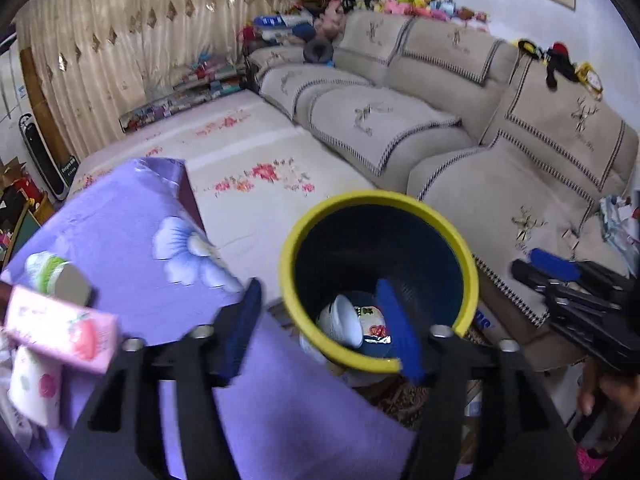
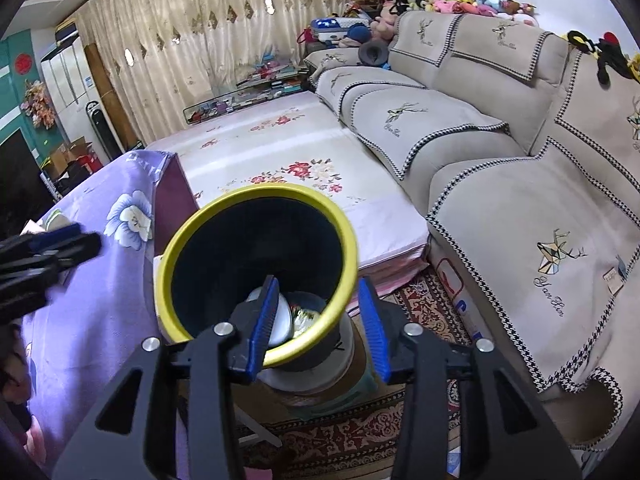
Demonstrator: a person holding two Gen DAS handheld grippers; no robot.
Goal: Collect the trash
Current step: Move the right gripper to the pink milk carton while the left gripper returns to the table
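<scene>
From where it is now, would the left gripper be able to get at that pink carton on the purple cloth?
Probably yes. The left gripper is open and empty, and the pink carton lies exposed on the purple cloth just to its left, with nothing between them. It would only need to swing left.

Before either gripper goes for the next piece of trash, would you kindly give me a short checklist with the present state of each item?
1. Left gripper open and holding nothing: ok.
2. Right gripper open and holding nothing: ok.
3. Yellow-rimmed bin upright, mouth unobstructed: ok.
4. Room left in the bin above the white bowl: ok.
5. Trash still on the purple-covered table, such as the pink carton: ok, visible in the left wrist view.
6. Carton free of the items beside it: cannot tell.
</scene>
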